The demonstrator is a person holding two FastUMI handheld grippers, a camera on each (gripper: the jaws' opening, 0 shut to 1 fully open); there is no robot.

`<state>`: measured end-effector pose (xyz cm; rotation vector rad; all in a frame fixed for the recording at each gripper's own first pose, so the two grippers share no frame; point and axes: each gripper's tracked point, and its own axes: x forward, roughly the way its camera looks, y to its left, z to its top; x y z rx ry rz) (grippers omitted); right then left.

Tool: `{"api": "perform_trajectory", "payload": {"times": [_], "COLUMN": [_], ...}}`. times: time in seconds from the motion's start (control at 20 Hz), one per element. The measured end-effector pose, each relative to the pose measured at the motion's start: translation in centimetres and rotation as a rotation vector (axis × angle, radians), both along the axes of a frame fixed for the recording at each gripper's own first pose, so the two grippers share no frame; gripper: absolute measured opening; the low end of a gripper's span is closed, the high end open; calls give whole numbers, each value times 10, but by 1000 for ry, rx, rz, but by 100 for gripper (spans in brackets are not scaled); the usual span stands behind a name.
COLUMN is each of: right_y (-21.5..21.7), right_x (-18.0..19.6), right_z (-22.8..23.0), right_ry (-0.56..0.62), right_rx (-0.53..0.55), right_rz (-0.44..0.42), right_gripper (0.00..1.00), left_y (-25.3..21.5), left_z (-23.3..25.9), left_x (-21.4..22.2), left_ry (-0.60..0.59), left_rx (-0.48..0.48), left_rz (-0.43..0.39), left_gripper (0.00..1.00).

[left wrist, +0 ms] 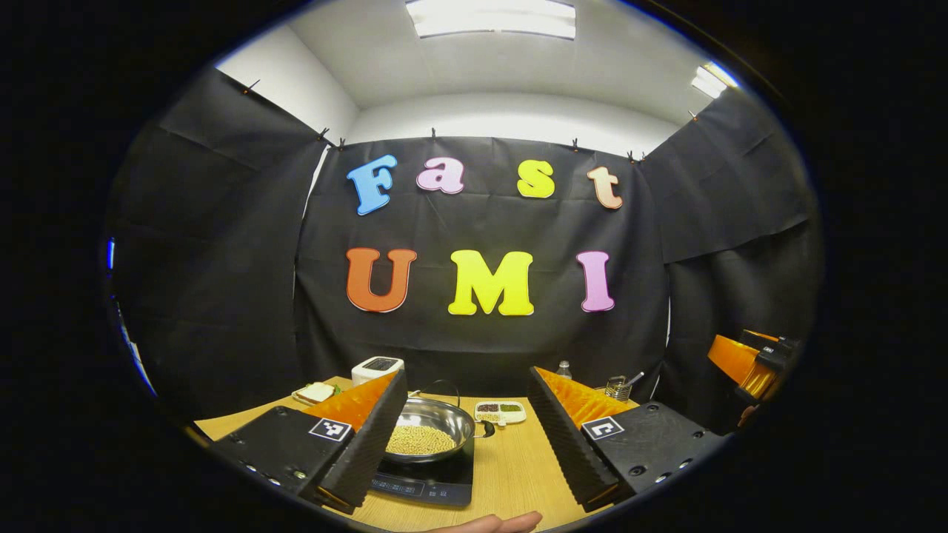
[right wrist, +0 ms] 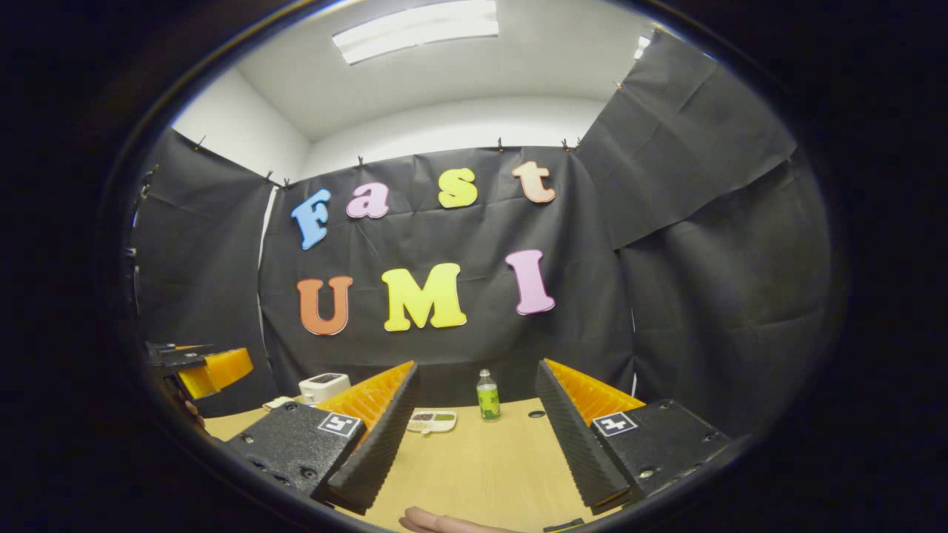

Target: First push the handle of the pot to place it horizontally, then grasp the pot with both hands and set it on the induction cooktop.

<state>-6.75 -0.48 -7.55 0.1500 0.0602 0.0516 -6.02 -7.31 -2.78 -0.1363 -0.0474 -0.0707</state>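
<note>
Left gripper view: the left gripper (left wrist: 466, 444) hung above the wooden table (left wrist: 518, 474) w/ its fingers spread wide, gripping nothing. Between them sat the pot (left wrist: 429, 426), steel, holding pale beans or grains, already resting on the induction cooktop (left wrist: 433, 481). Its thin bail handle (left wrist: 441, 385) arched above the rim, and a short dark stub stuck out on the pot's right side. Behind the pot lay a small divided dish (left wrist: 501, 411), a white box-shaped appliance (left wrist: 376, 368) at back left, and a wire basket (left wrist: 618, 387) at back right. The right gripper (left wrist: 752, 359) showed at far right, too cut off to read its fingers here. A hand (left wrist: 492, 524) showed at the bottom edge.

Right gripper view: own fingers were also wide apart, empty, over bare table. Extra here: a small green-labelled bottle (right wrist: 486, 396) upright at the back, next to the divided dish. The left gripper showed at far left; prob. another hand (right wrist: 437, 522) at the bottom.
</note>
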Motion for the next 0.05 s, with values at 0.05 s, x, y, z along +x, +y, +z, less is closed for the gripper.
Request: {"api": "perform_trajectory", "payload": {"times": [0.05], "right_y": [-2], "right_x": [1], "right_z": [0], "right_ry": [2], "right_rx": [-2], "right_rz": [-1], "right_gripper": [98], "left_y": [-2], "left_z": [1], "left_x": [0], "left_ry": [-5], "left_rx": [1], "left_rz": [-1], "left_gripper": [97]}}
